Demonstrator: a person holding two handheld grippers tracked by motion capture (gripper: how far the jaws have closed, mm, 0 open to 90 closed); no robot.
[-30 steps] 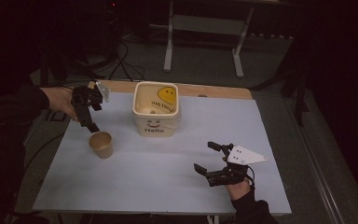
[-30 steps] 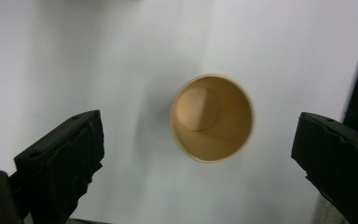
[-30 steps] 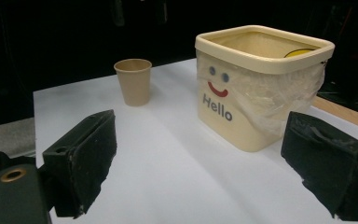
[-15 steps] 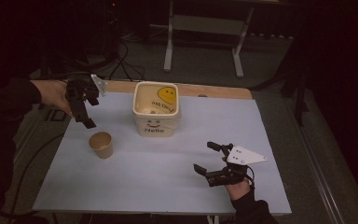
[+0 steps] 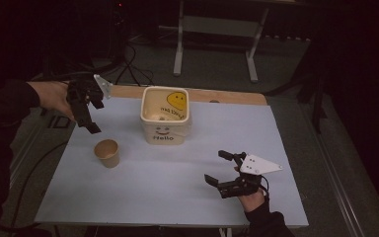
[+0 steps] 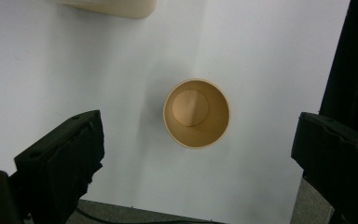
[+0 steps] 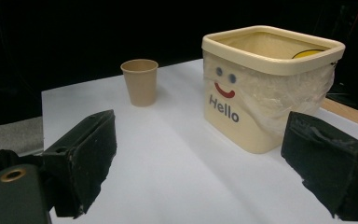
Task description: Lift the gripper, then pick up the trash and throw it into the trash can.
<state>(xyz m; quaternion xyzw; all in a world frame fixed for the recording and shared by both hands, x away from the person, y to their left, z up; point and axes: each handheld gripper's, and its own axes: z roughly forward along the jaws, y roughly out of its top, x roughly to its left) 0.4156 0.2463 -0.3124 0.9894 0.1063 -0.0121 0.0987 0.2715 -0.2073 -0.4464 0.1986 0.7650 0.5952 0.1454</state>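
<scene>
The left gripper (image 5: 85,109) hangs above the white surface (image 5: 177,182) with its fingers (image 6: 60,158) spread wide and empty, looking straight down into the paper cup (image 6: 196,113). The cup stands upright, mouth up, near the surface's left edge, apart from the cream "Hello" tub (image 5: 165,116). The right gripper (image 5: 223,170), near the front right, has its fingers (image 7: 81,156) wide apart and empty, pointed toward the tub and cup.

Dim, grainy frames, black surroundings beyond the pale table (image 5: 177,187), soft shadow beside the paper cup (image 6: 196,113).
</scene>
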